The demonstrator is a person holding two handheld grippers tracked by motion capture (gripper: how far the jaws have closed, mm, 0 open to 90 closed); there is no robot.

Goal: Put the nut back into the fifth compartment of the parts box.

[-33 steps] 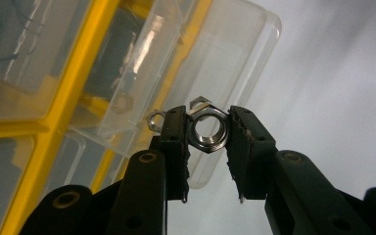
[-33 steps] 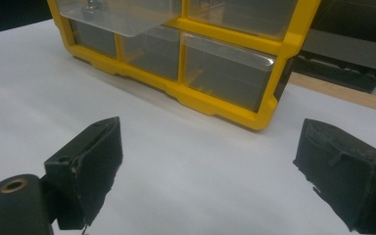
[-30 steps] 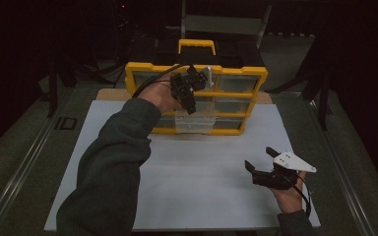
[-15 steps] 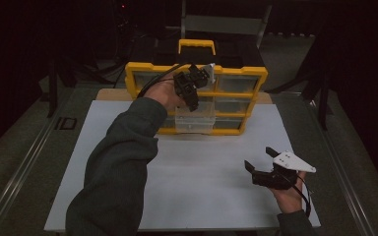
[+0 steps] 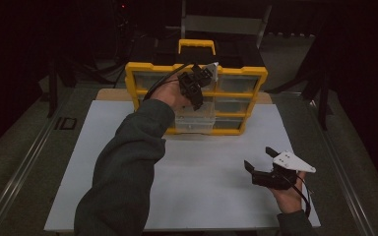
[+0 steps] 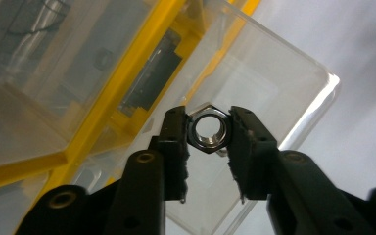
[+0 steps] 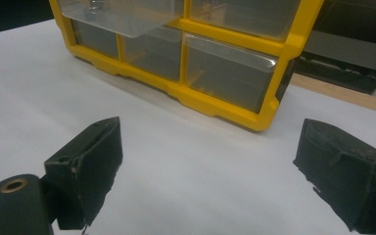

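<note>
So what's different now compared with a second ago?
Very little: the left gripper has just been opening its jaws, a metal nut between them, over the pulled-out clear drawer. The right gripper and the yellow organizer stayed put.

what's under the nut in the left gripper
A pulled-out clear drawer of the yellow organizer lies beneath the hex nut, which sits between the left gripper pads. Its floor looks bare where visible; the jaws cover the rest.
</note>
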